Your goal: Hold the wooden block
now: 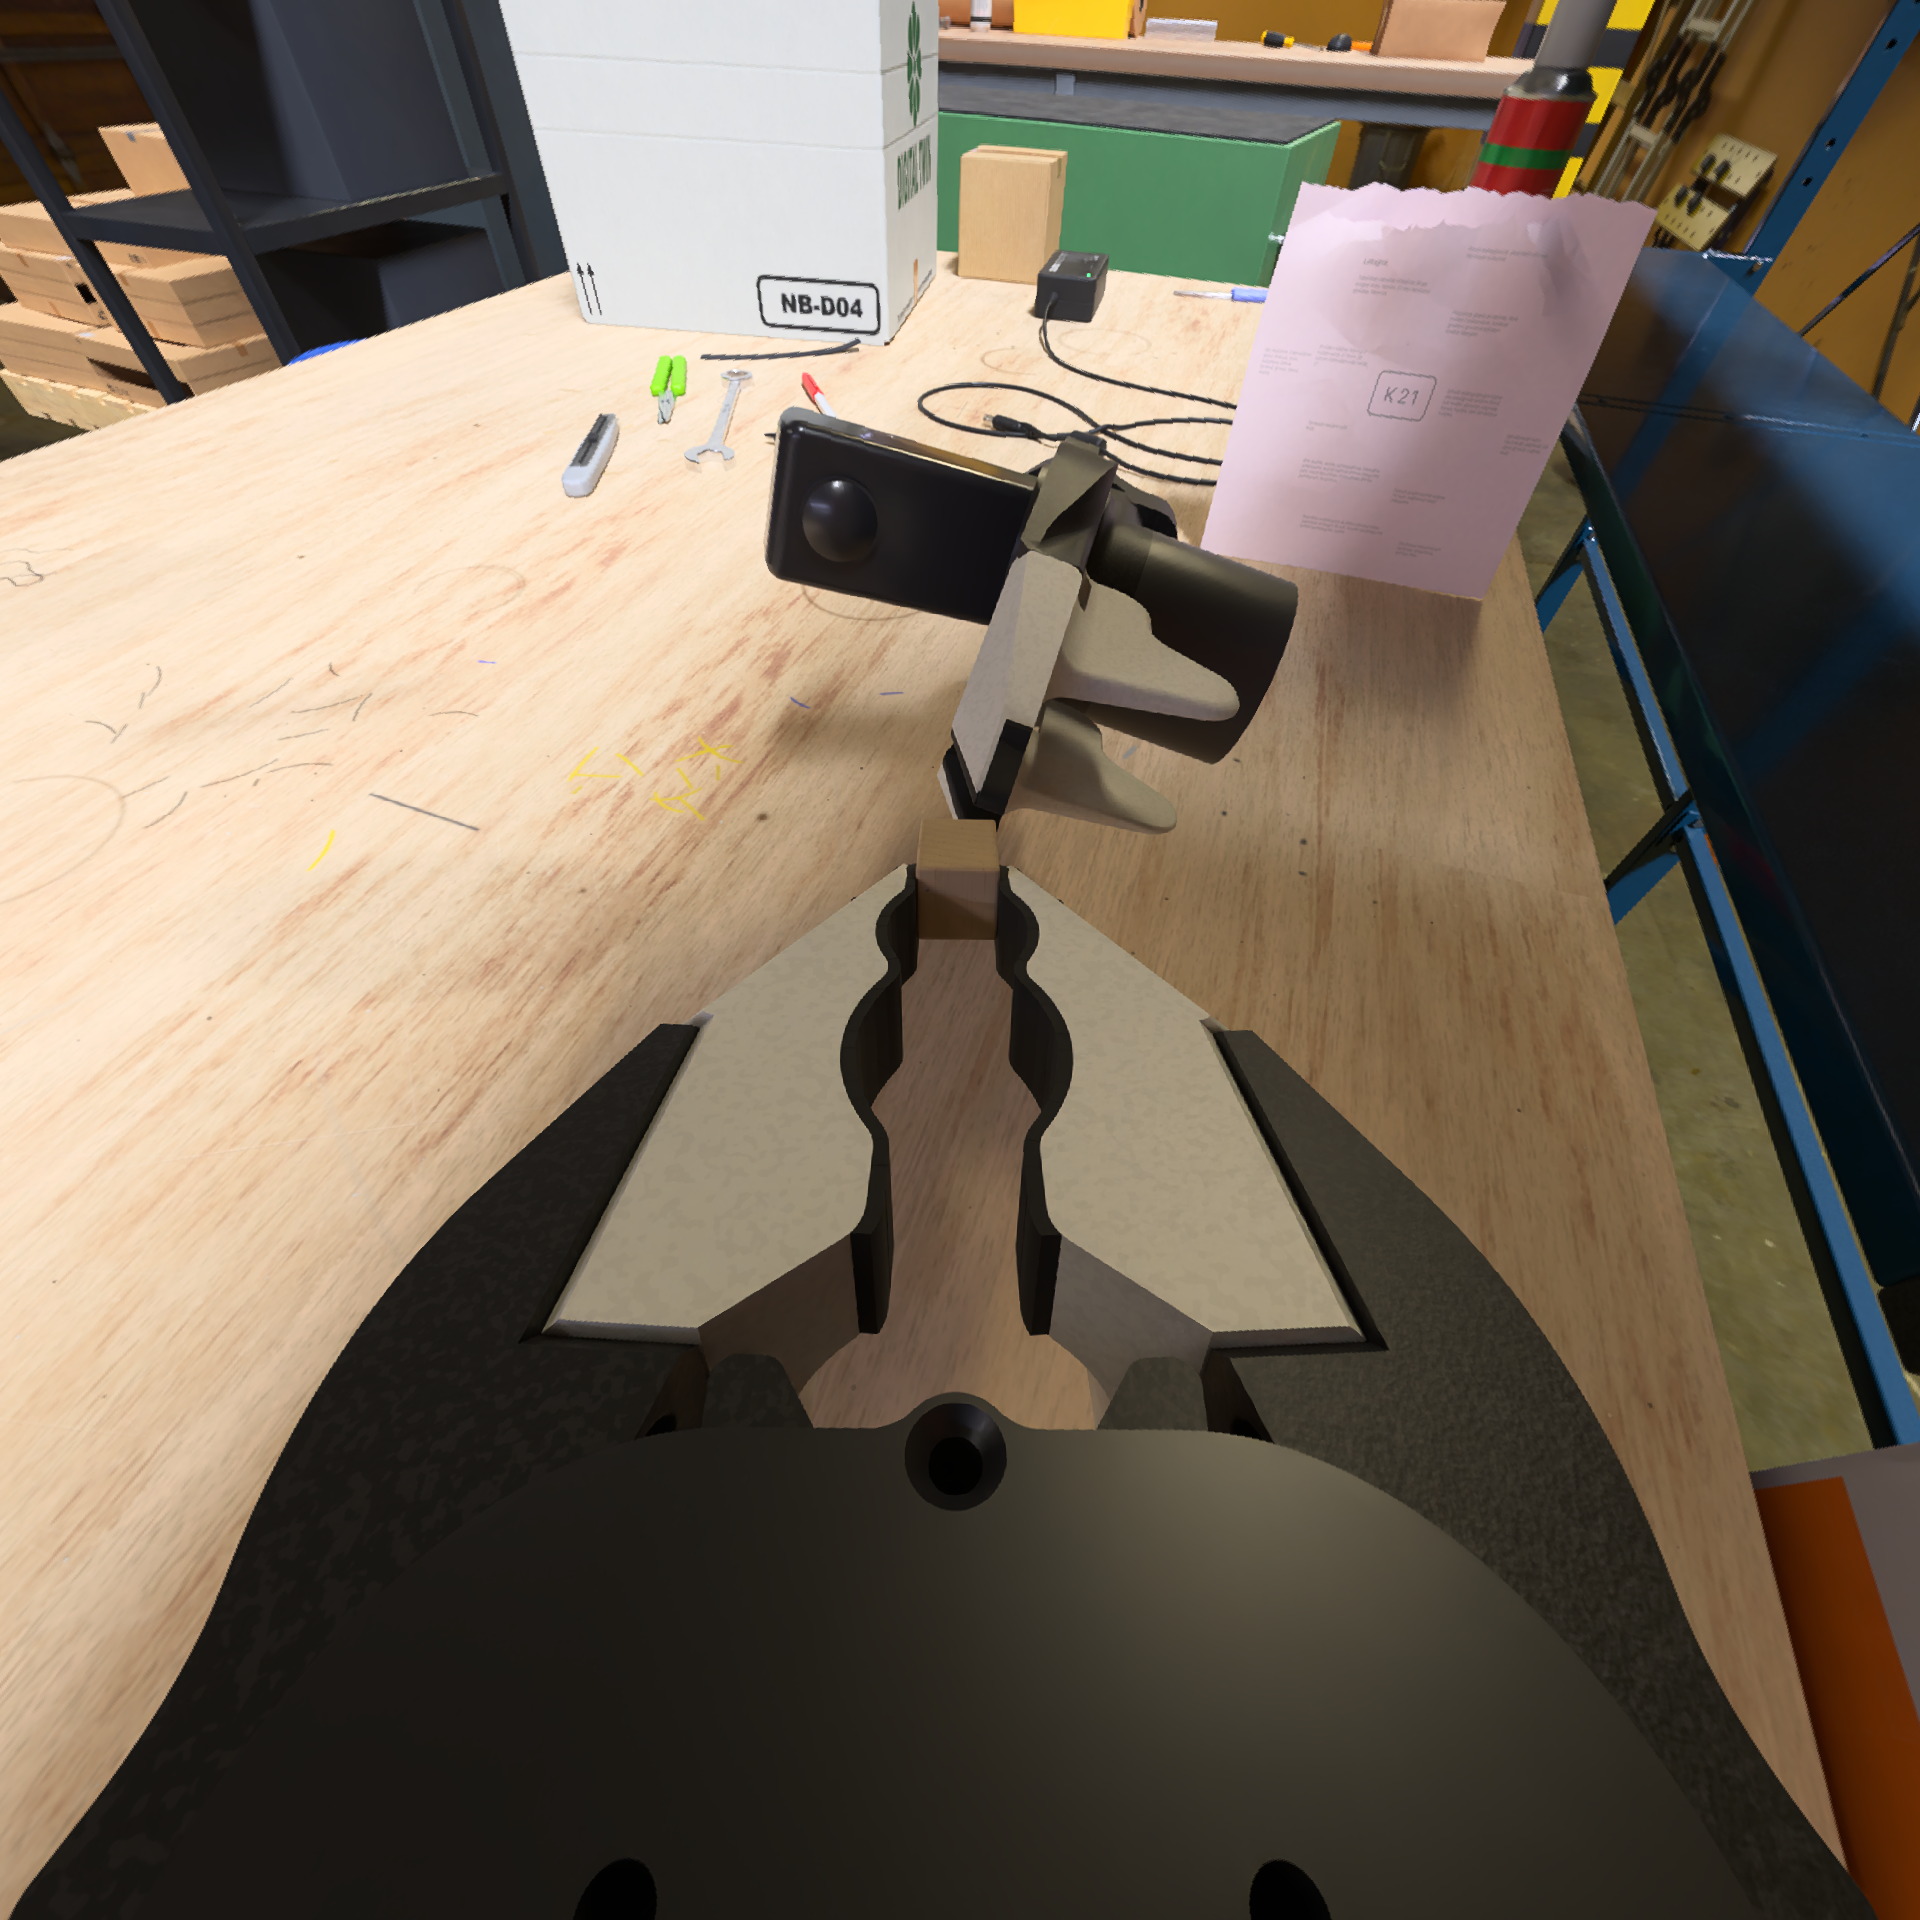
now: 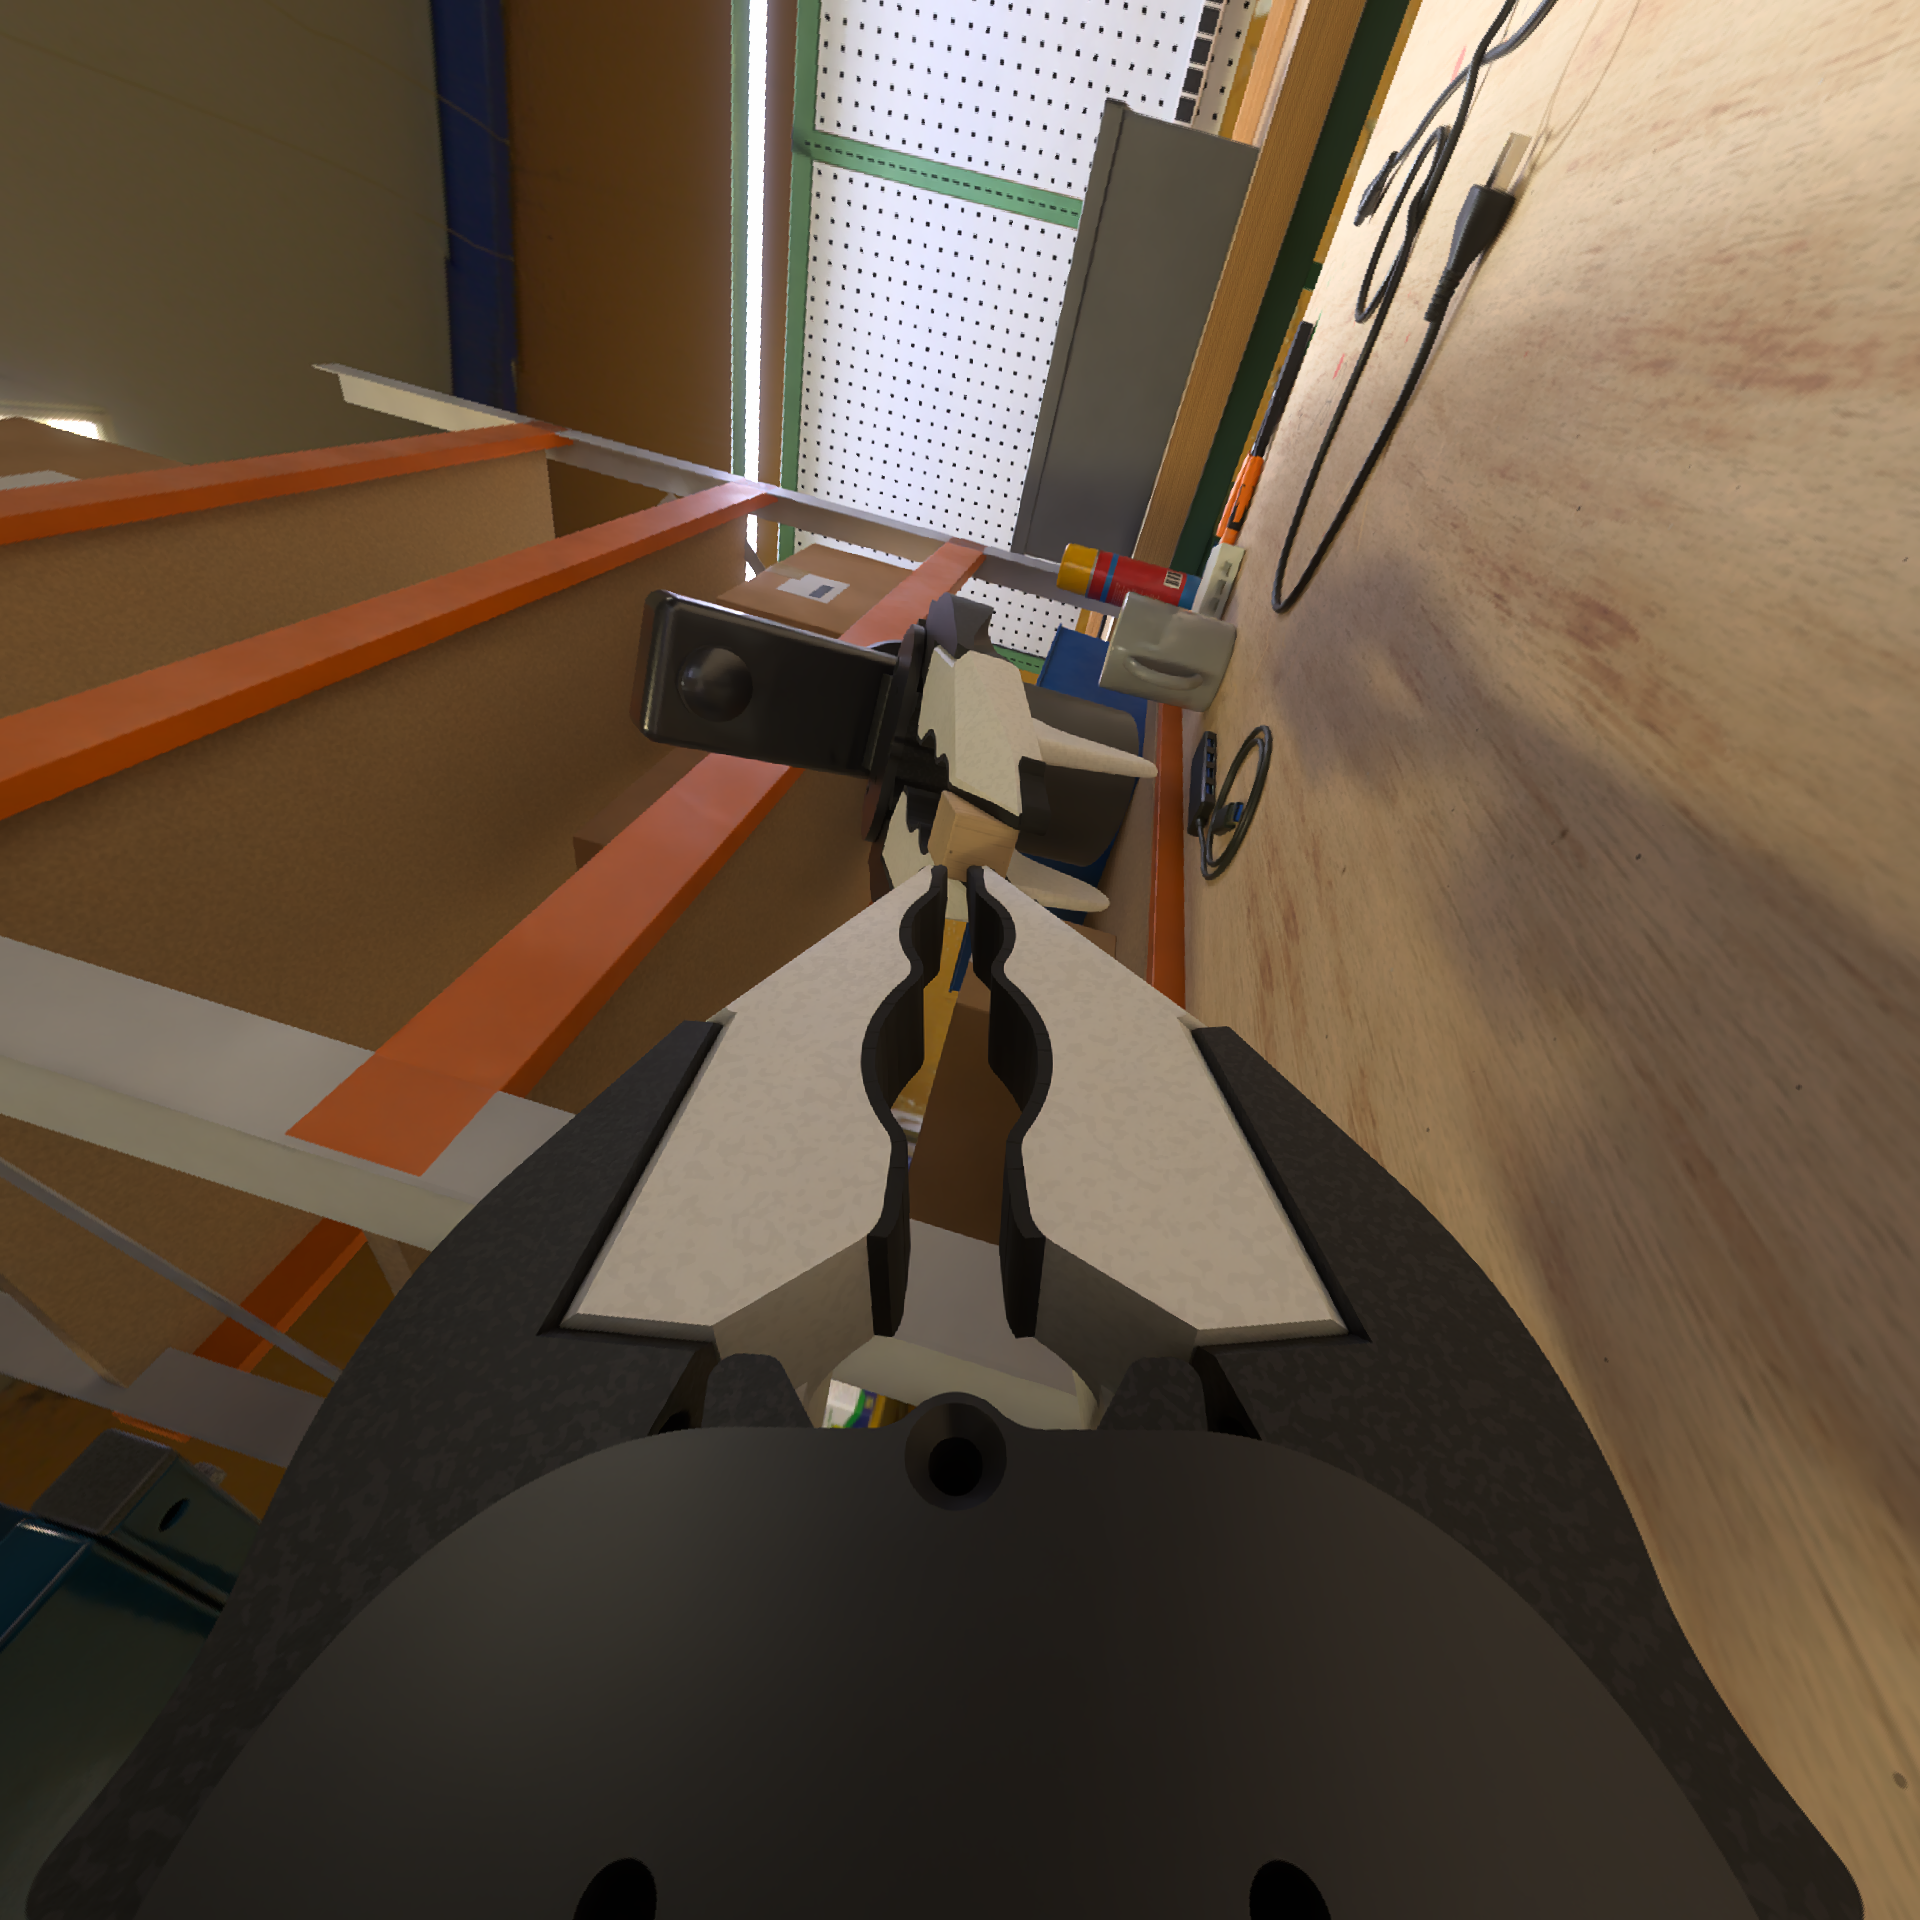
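Above the surface, the left gripper pinched the wooden block in its fingers. The right gripper gripped its far end. Next, both should probably just hold tight.

Block mostly hidden between left gripper fingertips; far end covered by right gripper. White box cut off at top edge. Pink sheet print too small to tell.

Both views are bright and sharp, evenly lit from above. Wide-angle bending curves the pale plywood table top toward the frame edges. In the right wrist view soft grey shadows cross the table at centre right, and the lower right is smeared.
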